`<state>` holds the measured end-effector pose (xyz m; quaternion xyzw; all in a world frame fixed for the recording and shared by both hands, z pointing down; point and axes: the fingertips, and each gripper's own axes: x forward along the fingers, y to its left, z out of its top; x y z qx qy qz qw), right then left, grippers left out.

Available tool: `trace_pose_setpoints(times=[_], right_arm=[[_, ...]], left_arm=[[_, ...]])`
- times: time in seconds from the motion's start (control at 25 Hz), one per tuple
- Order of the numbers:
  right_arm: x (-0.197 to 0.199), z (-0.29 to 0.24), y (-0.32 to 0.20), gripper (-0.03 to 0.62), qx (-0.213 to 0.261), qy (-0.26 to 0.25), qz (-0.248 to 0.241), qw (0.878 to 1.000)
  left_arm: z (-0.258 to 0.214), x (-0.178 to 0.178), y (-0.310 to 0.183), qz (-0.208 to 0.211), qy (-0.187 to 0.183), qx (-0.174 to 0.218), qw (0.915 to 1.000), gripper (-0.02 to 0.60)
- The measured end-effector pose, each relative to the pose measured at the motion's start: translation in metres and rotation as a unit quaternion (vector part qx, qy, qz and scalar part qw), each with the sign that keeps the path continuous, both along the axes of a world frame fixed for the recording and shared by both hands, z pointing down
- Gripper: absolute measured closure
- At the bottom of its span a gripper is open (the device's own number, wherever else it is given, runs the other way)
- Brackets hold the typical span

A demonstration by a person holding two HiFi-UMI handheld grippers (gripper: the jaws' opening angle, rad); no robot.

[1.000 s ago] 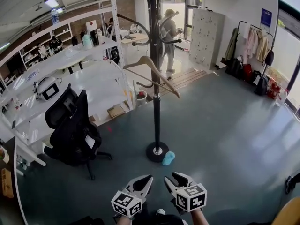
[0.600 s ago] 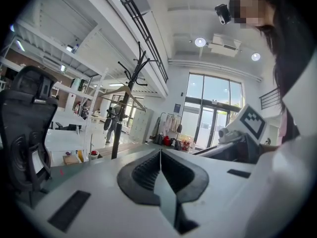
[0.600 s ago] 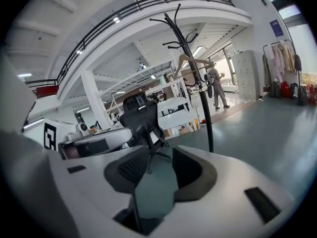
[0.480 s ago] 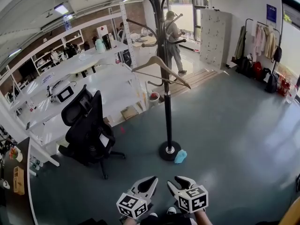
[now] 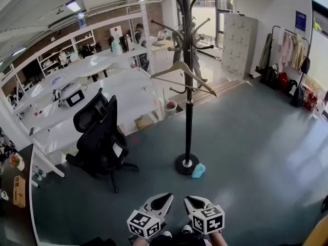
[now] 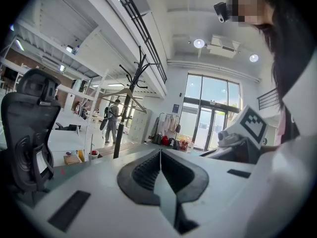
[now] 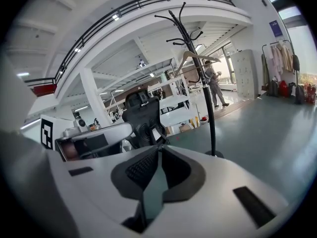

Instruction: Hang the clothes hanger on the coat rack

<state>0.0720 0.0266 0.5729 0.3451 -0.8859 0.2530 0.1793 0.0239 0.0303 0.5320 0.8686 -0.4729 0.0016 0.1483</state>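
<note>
**A:** Where is the pale wooden clothes hanger (image 5: pixel 183 76)?

**B:** Up on the tall black metal coat rack (image 5: pixel 188 111). It dangles from one of the middle arms, tilted, with its right end lower. I can't quite tell which arm carries the hook. It is well apart from both claws.

**A:** And the claws?

**B:** Both are low, close to the person's body, over the grey floor. The left claw (image 5: pixel 165 196) has its tips together and holds nothing. The right claw (image 5: pixel 187 199) is closing, and nothing stands between its tips either.

**A:** So the hanging looks done?

**B:** I'd judge so.

**A:** If it needed re-seating, how would it handle?

**B:** Light and stiff, I'd guess, with smooth wood that could slip in a loose pinch. It would be best taken on a sloping shoulder near the neck, leaving the hook free. Held at a far end, it would likely swing.
</note>
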Motion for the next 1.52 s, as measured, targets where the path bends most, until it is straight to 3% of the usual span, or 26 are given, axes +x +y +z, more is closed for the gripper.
trace_pose_setpoints(times=[0.68, 1.52], right_arm=[[-0.014, -0.003, 0.016, 0.585, 0.007, 0.020, 0.009, 1.000], [-0.020, -0.001, 0.018, 0.585, 0.006, 0.030, -0.003, 1.000]], left_arm=[[-0.005, -0.002, 0.008, 0.035, 0.004, 0.011, 0.9993, 0.575], [-0.008, -0.005, 0.006, 0.033, 0.006, 0.017, 0.9993, 0.575]])
